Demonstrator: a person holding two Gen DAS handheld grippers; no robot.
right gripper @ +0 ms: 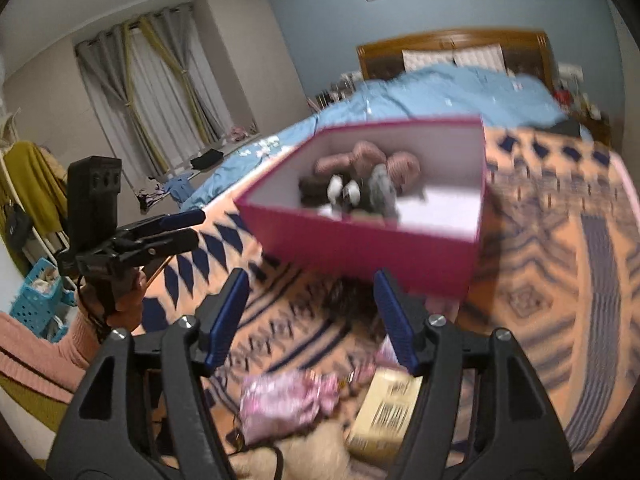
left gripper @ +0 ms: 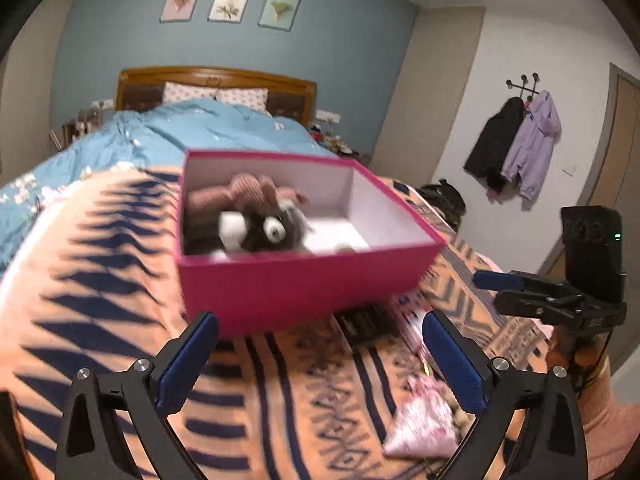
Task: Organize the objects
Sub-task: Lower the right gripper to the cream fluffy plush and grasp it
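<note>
Bedroom with a blue far wall, three framed botanical prints (left gripper: 230,3) and a wooden headboard (left gripper: 216,80); grey curtains (right gripper: 160,92) hang on the left side of the room, and two coats (left gripper: 516,144) hang from wall hooks on the right. An orange blanket with dark blue patterns (left gripper: 100,280) covers the near end of the bed, and a light blue quilt (left gripper: 180,128) covers the far end.

On the blanket sits an open pink box (left gripper: 288,284) with a white inside. Two soft toys lie in its left part: a pink knitted one (left gripper: 248,192) and a black-and-white plush (left gripper: 264,232). Near the box front, on the blanket, lie a pink patterned pouch (right gripper: 288,400), a tan carton with a barcode (right gripper: 384,412) and a dark flat object, too blurred to name.

The left gripper (left gripper: 320,360) has its blue-padded fingers (left gripper: 188,364) spread wide, empty, just short of the box's near wall. The right gripper (right gripper: 312,320) is parted less far, also empty, above the pouch and carton.
</note>
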